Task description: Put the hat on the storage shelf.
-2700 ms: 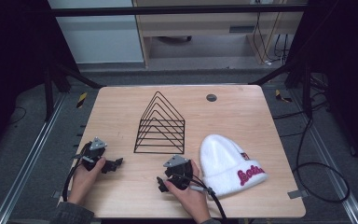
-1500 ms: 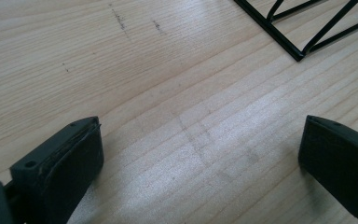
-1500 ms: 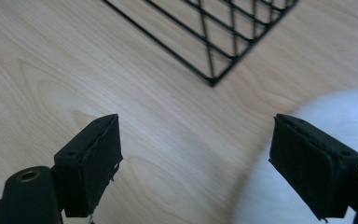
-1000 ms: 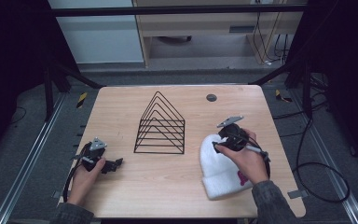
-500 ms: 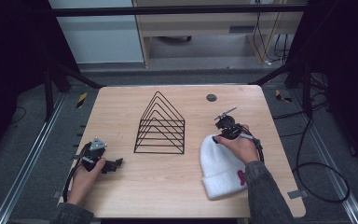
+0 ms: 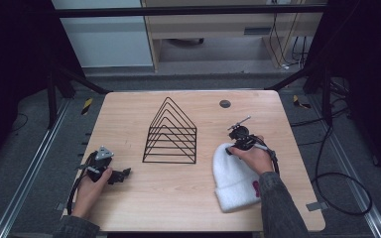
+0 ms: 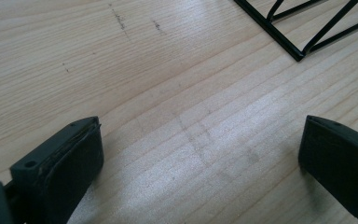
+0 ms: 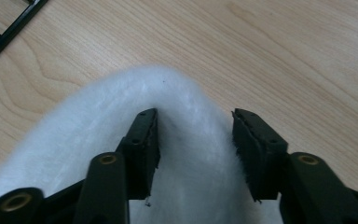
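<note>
Right gripper (image 8: pixel 193 154) jaws part-open, straddling the rounded crown of the white beanie (image 6: pixel 235 181), not clamped yet; beanie lies flat near the table's (image 6: pixel 129 114) right edge, toward the near right corner. Left gripper (image 7: pixel 200 158) jaws spread wide, resting near the left edge, close to the black wire rack (image 6: pixel 171 134) mid-table

Wooden table (image 6: pixel 178 198): wire rack (image 6: pixel 171 134), white beanie (image 6: pixel 235 183)
</note>
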A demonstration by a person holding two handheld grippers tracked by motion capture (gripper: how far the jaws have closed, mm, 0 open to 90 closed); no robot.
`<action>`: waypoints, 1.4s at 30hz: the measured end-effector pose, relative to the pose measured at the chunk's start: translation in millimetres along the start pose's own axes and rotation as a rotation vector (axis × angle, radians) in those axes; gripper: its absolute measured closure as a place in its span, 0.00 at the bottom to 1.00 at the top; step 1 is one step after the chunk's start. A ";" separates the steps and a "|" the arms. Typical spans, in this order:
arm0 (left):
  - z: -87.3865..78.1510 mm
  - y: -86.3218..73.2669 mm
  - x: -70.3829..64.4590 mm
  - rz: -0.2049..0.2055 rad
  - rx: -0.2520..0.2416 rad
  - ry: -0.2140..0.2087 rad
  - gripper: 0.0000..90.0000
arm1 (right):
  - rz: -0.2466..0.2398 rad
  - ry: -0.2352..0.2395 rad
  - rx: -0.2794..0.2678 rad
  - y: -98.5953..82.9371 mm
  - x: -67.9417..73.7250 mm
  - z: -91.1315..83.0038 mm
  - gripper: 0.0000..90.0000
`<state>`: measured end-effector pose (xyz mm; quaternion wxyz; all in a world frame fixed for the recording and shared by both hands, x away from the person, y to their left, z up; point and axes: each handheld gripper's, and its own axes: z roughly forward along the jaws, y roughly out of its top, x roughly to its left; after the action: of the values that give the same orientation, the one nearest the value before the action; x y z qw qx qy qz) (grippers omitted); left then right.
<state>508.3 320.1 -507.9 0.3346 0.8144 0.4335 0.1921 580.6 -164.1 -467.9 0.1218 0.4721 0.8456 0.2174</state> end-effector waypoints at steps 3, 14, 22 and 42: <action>0.0 0.0 0.0 0.000 0.000 0.000 0.00 | -0.005 0.019 0.009 -0.9 -0.9 0.6 0.75; 0.0 0.0 0.0 0.000 0.000 0.000 0.00 | -0.008 0.054 -0.027 -5.8 -1.7 -7.3 0.91; 0.0 0.0 0.0 0.000 0.000 0.000 0.00 | -0.033 0.058 -0.114 -7.1 6.2 -37.6 0.93; 0.0 0.0 0.0 0.000 0.000 0.000 0.00 | -0.083 0.087 -0.420 -36.4 34.2 -131.7 0.94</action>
<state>508.3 320.1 -507.9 0.3346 0.8143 0.4335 0.1922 481.3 -184.9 -370.1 0.1897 0.3913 0.8049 0.4038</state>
